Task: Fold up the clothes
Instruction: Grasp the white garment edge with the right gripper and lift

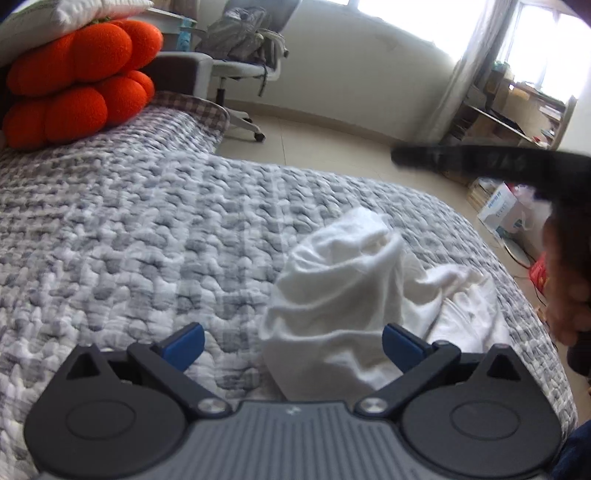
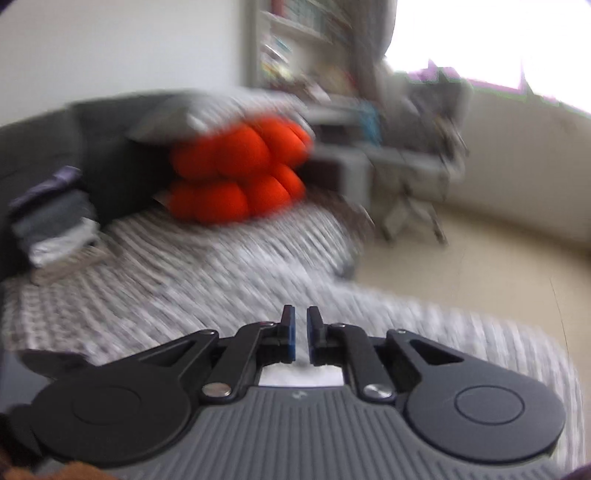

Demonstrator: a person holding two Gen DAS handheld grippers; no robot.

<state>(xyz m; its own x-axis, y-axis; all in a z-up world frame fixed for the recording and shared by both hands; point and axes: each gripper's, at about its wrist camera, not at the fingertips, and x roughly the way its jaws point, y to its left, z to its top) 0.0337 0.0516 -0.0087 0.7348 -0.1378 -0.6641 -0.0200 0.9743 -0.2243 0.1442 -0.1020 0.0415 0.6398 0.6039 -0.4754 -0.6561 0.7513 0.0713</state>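
Seemingly hovering over the bed point(image 1: 129, 229), the left tongs point(image 1: 291, 345) stand wide apart in the left wrist view, their blue pads point(image 1: 184, 345) on either side of a crumpled white garment point(image 1: 343, 295) without pressing on it. The garment is bunched up into a raised heap on the grey and white quilt, near the bed's right edge, with more of its cloth spread flat to the right. At the head of the bed an orange lobed cushion point(image 1: 77, 81) lies under a white pillow point(image 1: 55, 18). Beyond the bed stands an office chair point(image 1: 243, 48) with a grey backpack on its seat, and at the right a shelf unit point(image 1: 517, 110) by a bright window. A dark blurred bar point(image 1: 480, 158) crosses the right side, and below it a person's hand point(image 1: 569, 295) shows at the frame's edge.

Over in the right wrist view, which is smeared by motion, the right tongs point(image 2: 298, 332) are drawn nearly together, with only a thin slit between the blue pads point(image 2: 291, 332). A patch of white point(image 2: 301, 376) shows low behind them, by the tongs' base; whether cloth is pinched between the pads I cannot tell. Ahead lie the quilted bed point(image 2: 184, 266), the orange cushion point(image 2: 240, 170), a stack of folded dark and grey clothes point(image 2: 55, 225) at the left, and the chair point(image 2: 417, 147) in the far corner.
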